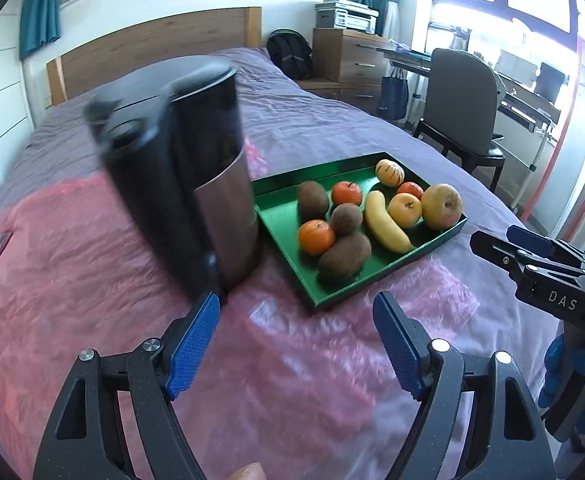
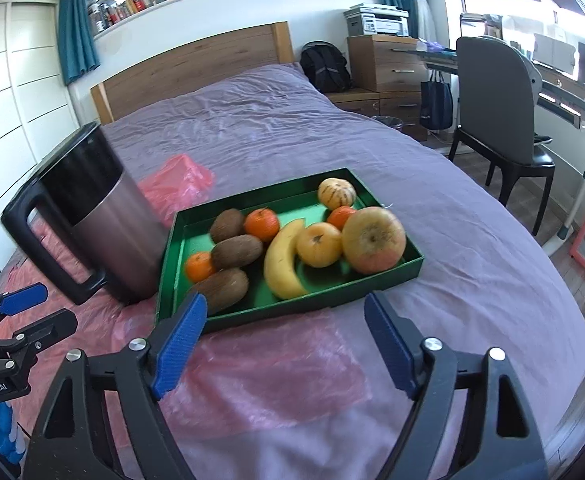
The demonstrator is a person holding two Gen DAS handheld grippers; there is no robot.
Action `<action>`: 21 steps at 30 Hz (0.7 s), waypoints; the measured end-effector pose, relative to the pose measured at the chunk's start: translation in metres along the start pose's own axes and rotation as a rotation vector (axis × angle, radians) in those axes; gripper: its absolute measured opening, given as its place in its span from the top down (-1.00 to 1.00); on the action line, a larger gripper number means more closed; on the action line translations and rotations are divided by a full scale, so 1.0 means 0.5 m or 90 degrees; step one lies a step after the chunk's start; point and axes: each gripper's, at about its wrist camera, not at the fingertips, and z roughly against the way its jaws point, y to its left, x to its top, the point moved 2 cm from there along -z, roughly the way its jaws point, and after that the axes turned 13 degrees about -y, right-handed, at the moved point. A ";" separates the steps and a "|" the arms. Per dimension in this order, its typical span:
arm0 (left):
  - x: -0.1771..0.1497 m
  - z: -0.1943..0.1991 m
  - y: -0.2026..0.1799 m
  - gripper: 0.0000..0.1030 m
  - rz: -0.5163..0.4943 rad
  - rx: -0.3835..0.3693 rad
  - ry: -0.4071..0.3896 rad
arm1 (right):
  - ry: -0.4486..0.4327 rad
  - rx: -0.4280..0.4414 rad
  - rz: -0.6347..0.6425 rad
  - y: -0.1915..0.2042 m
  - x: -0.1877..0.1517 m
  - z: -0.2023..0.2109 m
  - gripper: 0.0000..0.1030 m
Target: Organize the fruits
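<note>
A green tray [image 1: 280,220] [image 2: 190,240] lies on the purple bed and holds a banana [image 1: 384,222] [image 2: 282,258], three brown kiwis [image 1: 344,256] [image 2: 222,284], several oranges [image 1: 315,236] [image 2: 262,224], a yellow apple [image 2: 318,244], a large yellow-red apple [image 1: 441,205] [image 2: 373,239] and a striped gourd [image 2: 336,192]. My left gripper [image 1: 296,304] [image 2: 54,304] hovers open and empty before the tray's near-left corner. My right gripper [image 2: 284,302] [image 1: 492,238] is open and empty in front of the tray's near edge.
A black and steel kettle [image 1: 196,184] [image 2: 104,216] stands just left of the tray. Pink plastic sheets [image 1: 276,364] [image 2: 260,364] lie on the bedcover under both grippers. A chair [image 2: 504,120], desk and drawers stand beyond the bed's right edge.
</note>
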 end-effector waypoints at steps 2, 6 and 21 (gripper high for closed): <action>-0.020 0.031 0.013 -0.45 0.007 0.011 -0.009 | -0.001 0.007 0.013 0.029 -0.009 0.023 -1.00; -0.047 0.080 0.027 -0.45 0.003 0.037 -0.016 | -0.007 0.021 0.030 0.072 -0.022 0.064 -1.00; -0.130 0.244 0.144 -0.65 0.024 0.156 -0.039 | -0.005 0.038 0.079 0.124 -0.067 0.162 -1.00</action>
